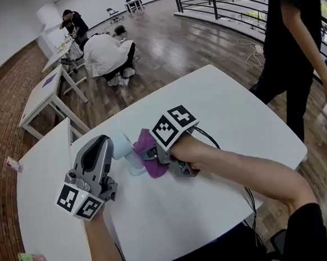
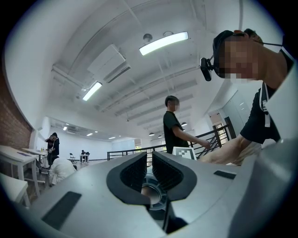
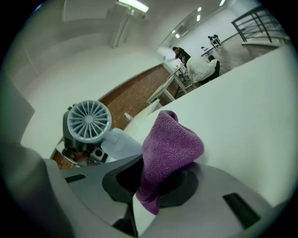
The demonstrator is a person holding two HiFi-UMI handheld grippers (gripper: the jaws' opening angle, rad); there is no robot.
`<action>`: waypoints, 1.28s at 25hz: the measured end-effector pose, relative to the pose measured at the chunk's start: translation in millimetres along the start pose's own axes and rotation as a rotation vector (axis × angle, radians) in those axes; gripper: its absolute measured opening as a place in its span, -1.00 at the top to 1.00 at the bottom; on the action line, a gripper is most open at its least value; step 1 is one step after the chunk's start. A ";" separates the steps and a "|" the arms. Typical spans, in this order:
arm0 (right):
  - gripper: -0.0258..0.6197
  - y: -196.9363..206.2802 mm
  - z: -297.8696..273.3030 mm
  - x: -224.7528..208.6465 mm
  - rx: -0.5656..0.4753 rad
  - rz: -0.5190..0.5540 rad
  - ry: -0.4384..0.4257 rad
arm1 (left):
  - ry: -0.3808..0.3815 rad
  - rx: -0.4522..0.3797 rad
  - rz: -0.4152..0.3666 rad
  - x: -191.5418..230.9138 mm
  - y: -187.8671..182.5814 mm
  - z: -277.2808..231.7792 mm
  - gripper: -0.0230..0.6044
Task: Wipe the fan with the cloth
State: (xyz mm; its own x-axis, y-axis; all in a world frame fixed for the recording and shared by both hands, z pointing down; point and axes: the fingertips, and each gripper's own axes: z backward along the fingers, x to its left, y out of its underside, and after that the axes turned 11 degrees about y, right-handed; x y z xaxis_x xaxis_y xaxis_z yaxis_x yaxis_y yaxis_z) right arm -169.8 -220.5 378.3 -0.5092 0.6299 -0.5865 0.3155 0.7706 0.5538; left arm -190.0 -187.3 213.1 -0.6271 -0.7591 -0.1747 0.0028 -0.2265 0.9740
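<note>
Gripping a bunched purple cloth [image 3: 170,148] in the right hand-held gripper [image 3: 156,180], jaws pressed onto it, low over the white tabletop [image 1: 223,105]. Just beside the cloth, in front of the left hand-held gripper [image 2: 150,169]: a small pale-blue fan [image 1: 124,150], round grille facing the cloth. On that left one, jaws fully together, nothing seen between them, tips tilted slightly upward.

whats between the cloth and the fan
Nothing. The head view shows the cloth right next to the fan, and the right gripper view shows no object in the gap.
</note>
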 end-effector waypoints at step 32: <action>0.71 25.0 -1.2 -18.1 0.098 0.270 0.071 | -0.023 -0.035 0.029 -14.8 2.9 -3.8 0.79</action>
State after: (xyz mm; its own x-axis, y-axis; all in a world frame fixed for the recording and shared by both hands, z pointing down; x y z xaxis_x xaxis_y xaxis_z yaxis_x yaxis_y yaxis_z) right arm -153.6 -212.7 403.4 -0.4497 0.8080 -0.3807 0.5215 0.5835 0.6226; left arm -177.7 -179.0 218.0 -0.6444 -0.7513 -0.1424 0.0486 -0.2261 0.9729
